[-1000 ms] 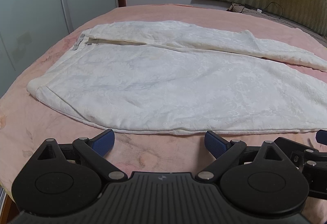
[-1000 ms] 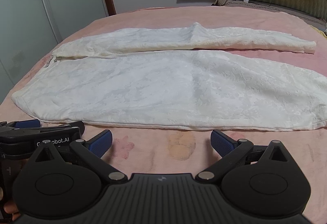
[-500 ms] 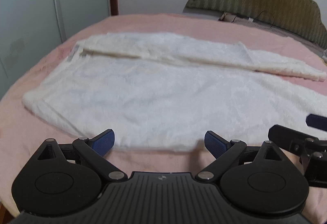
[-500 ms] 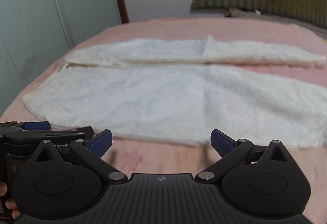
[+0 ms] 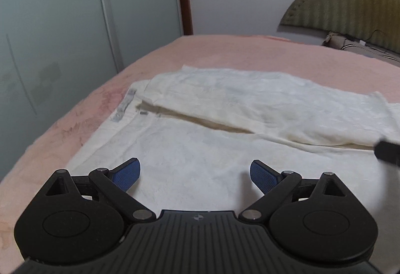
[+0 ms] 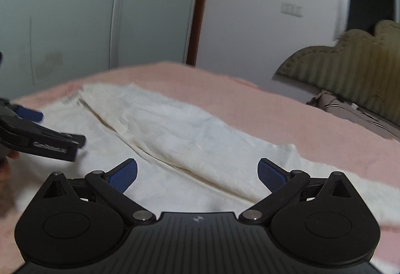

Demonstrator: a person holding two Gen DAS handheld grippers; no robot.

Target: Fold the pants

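- The pants [image 5: 205, 139] are white and lie spread flat on a pink bed [image 5: 240, 54]; in the left wrist view they fill the middle of the frame, waistband end toward the left, legs running off the right edge
- One leg lies folded over along the upper side of the garment, its edge forming a shadowed crease from centre left to the right edge; a small grey label [image 5: 123, 109] sits on the waistband at centre left
- The left tool [image 5: 195, 175] hangs low in the frame over the nearer leg, its blue-padded fingers [image 5: 126, 175] spread wide apart with only white cloth showing between them; whether the pads touch the cloth I cannot tell
- The right tool [image 6: 197, 175] is likewise spread open, nothing between its pads; it sits over the pants near the crease, which runs diagonally from upper left to lower right in its blurred view
- In the right wrist view the left tool appears at the centre left edge, black with a blue pad, above the cloth; a bit of the person's hand [image 6: 6, 174] shows beside it at the left edge
- A dark tip of the right tool enters at the right edge of the left wrist view
- An olive padded headboard [image 5: 350, 4] stands at upper right; pale wardrobe doors [image 5: 75, 19] fill upper left
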